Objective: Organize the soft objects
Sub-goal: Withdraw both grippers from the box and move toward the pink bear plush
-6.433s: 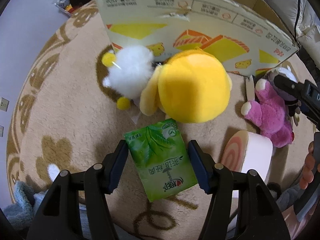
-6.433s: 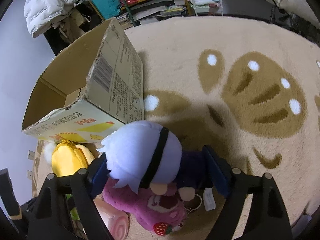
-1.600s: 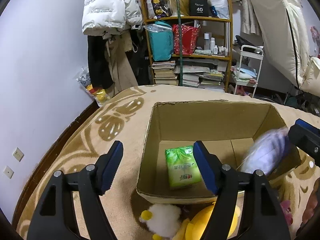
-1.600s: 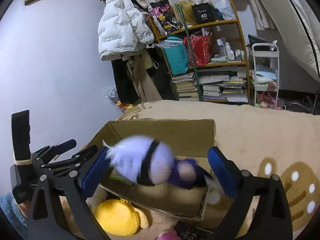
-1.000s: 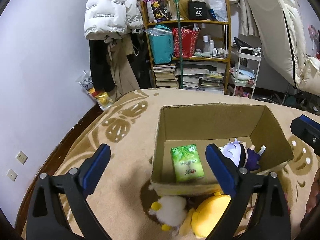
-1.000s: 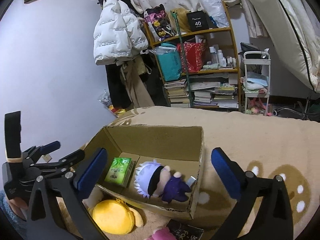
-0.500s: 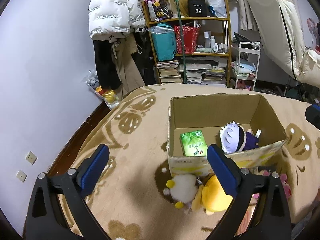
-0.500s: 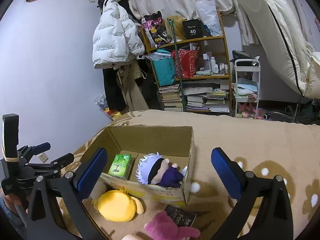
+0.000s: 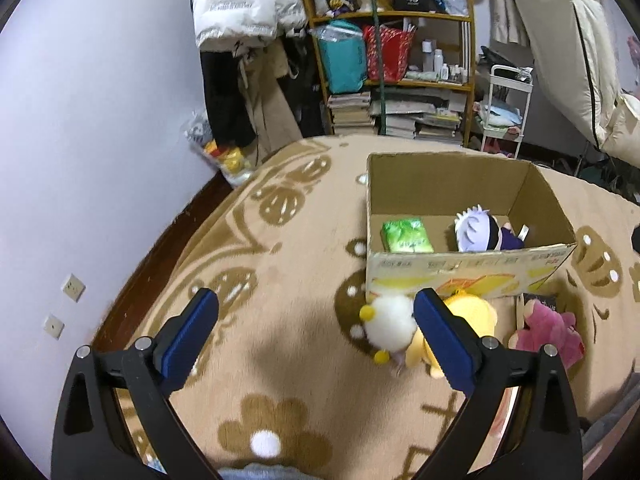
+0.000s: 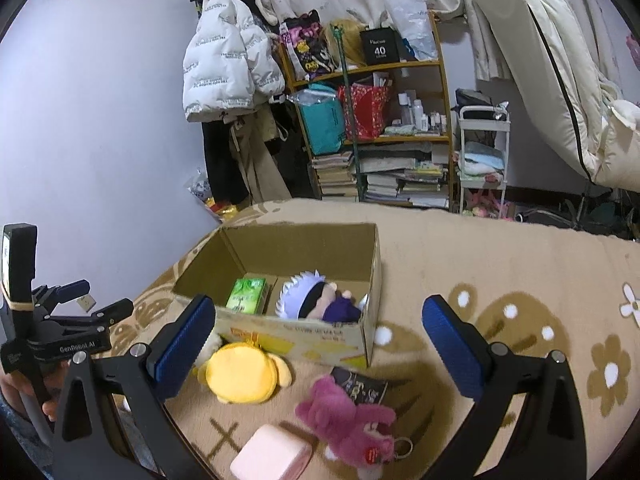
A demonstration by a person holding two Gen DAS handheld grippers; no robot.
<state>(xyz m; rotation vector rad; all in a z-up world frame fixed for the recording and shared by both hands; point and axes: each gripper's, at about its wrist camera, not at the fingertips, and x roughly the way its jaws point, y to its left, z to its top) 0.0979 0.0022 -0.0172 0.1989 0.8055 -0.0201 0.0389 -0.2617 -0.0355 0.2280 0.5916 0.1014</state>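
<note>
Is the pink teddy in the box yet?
No, still out. The pink teddy lies on the rug, in front of the cardboard box.

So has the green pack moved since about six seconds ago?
Yes. It lay on the rug in front of the box then; now the green pack sits inside the box, beside the doll.

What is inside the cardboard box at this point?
Inside the cardboard box lie a green tissue pack and a white-haired doll, side by side. The near wall hides the floor nearest the camera, so anything there cannot be seen.
</note>
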